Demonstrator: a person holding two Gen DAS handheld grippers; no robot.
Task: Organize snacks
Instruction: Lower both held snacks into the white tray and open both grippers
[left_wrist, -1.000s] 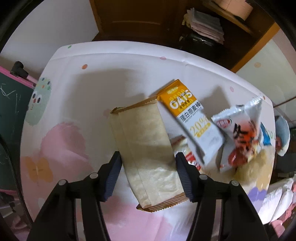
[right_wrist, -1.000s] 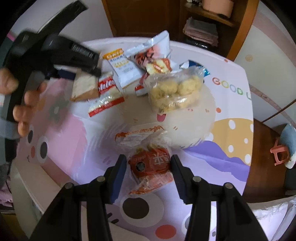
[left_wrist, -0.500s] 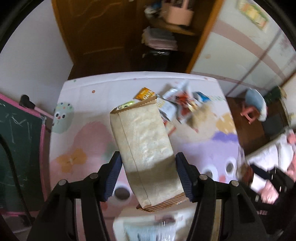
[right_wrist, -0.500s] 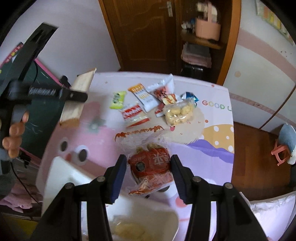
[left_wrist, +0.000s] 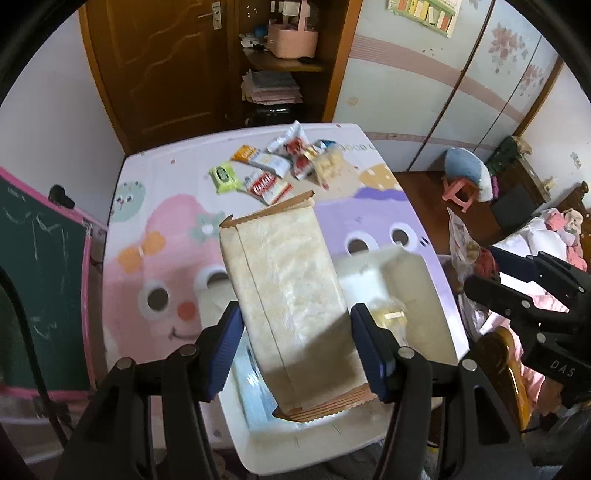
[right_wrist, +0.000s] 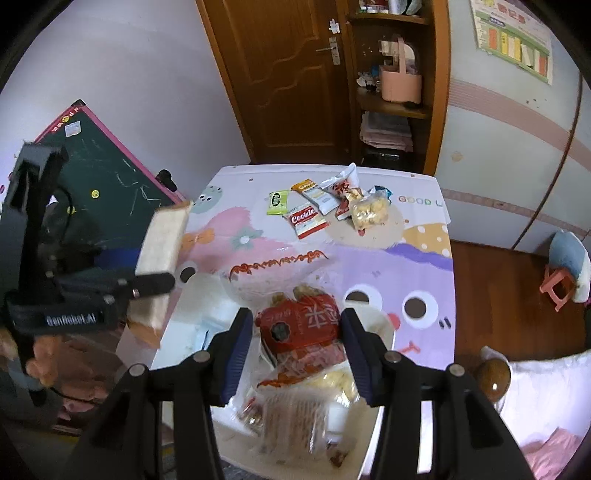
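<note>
My left gripper is shut on a long tan cracker packet and holds it above a white bin at the table's near edge. My right gripper is shut on a clear bag with a red label and holds it over the same white bin. The left gripper with the tan packet also shows at the left of the right wrist view. Several loose snacks, a Cookie pack, a green packet and a bag of puffs, lie at the table's far end.
The table has a cartoon-print cloth. A green chalkboard leans at the table's left. A wooden door and shelf stand behind. A pink stool and bedding are on the right. The bin holds some packets.
Both grippers have pulled back from the snack pile with their packets, rising and coming over the white bin at the near edge. The snack pile now sits far off.
</note>
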